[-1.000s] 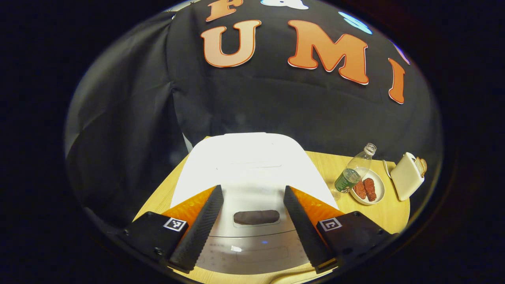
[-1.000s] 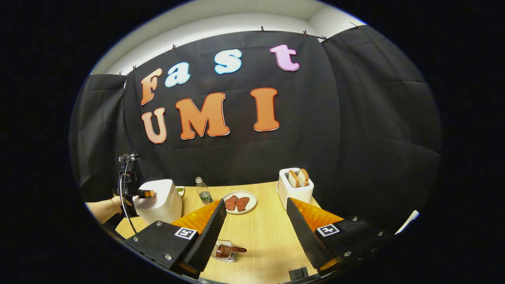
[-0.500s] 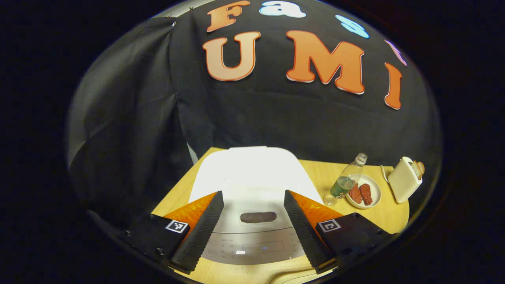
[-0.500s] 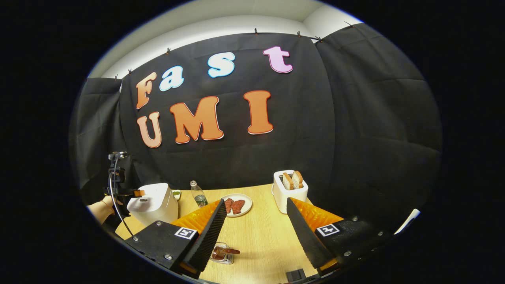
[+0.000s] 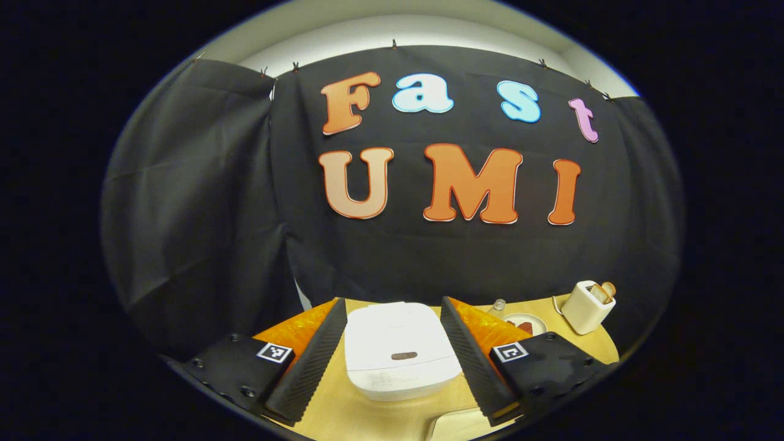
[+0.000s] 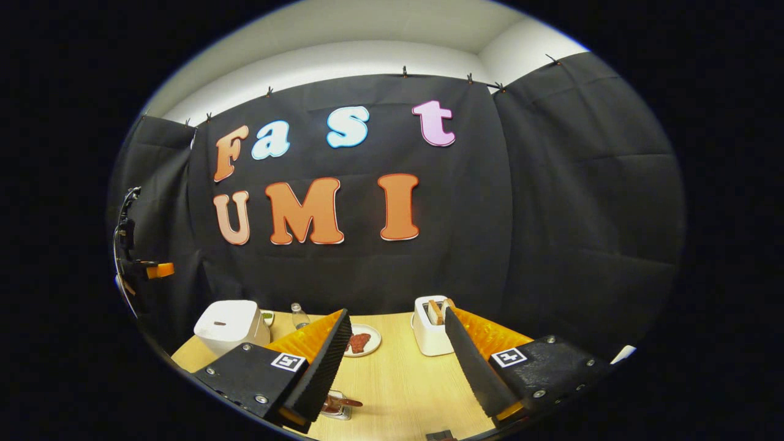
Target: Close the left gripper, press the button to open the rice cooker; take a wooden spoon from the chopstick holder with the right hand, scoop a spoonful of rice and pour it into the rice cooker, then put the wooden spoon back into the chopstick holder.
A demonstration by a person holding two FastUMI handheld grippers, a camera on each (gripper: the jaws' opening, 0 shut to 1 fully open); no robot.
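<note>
The white rice cooker (image 5: 398,352) stands on the wooden table with its lid down. A dark oval button (image 5: 404,355) sits on the front of the lid. My left gripper (image 5: 392,301) is open and hangs well above and back from the cooker, framing it between its fingers. The right gripper view shows the cooker (image 6: 229,324) at the table's left, with the left gripper (image 6: 147,269) high above it. My right gripper (image 6: 397,311) is open and holds nothing. Below its left finger stands the wire chopstick holder (image 6: 331,411), with the wooden spoon (image 6: 348,402) in it.
A white toaster (image 6: 432,327) with bread slices stands at the back of the table (image 6: 392,386). Left of it are a plate of red meat (image 6: 361,342) and a small bottle (image 6: 299,315). A pale rounded object (image 5: 453,422) lies at the near table edge.
My left gripper has lifted and drawn back from the cooker, which now looks small and far below. The right gripper has also risen a little. Both have stayed open.
</note>
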